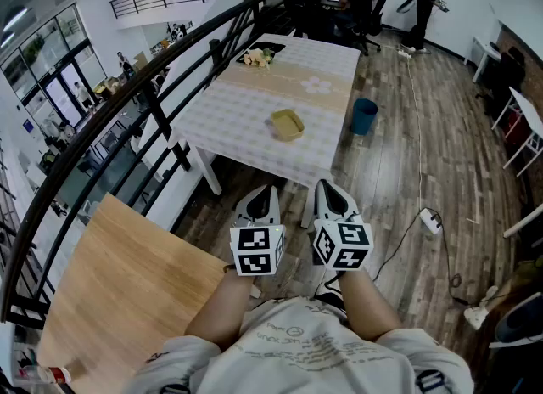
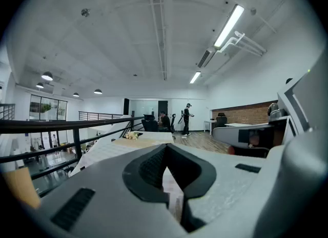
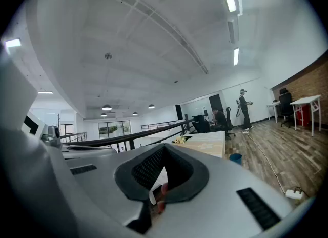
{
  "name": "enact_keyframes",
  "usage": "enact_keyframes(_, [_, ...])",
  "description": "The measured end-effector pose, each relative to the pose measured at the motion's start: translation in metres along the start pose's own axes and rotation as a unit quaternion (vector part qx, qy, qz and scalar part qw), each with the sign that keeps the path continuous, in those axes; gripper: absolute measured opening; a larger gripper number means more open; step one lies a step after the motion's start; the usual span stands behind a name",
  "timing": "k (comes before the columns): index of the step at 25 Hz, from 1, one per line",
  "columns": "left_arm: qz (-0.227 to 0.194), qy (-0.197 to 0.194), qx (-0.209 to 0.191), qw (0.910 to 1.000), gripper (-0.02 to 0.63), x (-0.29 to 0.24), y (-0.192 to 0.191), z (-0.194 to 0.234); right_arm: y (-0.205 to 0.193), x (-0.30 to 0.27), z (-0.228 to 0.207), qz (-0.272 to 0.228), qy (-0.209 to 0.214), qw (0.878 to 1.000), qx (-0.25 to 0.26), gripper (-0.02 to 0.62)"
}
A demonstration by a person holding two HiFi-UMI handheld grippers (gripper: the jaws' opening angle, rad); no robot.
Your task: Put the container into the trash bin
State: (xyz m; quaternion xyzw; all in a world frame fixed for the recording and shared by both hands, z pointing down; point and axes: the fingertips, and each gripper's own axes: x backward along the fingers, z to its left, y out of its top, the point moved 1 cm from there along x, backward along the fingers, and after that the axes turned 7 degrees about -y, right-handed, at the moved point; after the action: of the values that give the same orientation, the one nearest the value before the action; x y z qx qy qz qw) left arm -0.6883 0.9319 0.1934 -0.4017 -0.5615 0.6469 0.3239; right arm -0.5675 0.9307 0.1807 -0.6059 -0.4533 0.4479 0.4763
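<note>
The yellow container [image 1: 287,124] sits on the near half of a table with a checked cloth [image 1: 246,104], some way ahead of me. On the wood floor just right of that table stands a blue trash bin [image 1: 364,116], which also shows as the blue bin [image 3: 235,157] in the right gripper view. My left gripper [image 1: 265,190] and right gripper [image 1: 327,185] hang side by side close to my body, short of the table's near edge. Both are shut on nothing. In both gripper views the jaws hide the container.
A black railing [image 1: 161,87] runs along the table's left side. A light wooden tabletop [image 1: 127,290] lies at my lower left. A power strip [image 1: 430,221] and its cable lie on the floor to the right. Flowers [image 1: 254,57] sit at the table's far end. People stand at the back.
</note>
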Motion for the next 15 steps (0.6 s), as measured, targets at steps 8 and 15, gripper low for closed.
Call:
enact_keyframes(8, [0.004, -0.009, 0.003, 0.9999, 0.003, 0.018, -0.006, 0.008, -0.006, 0.009, 0.021, -0.002, 0.005, 1.000, -0.023, 0.003])
enact_keyframes(15, [0.009, -0.020, 0.002, 0.9998, 0.003, 0.018, -0.015, 0.009, -0.014, 0.007, 0.024, 0.009, 0.004, 1.000, -0.017, 0.003])
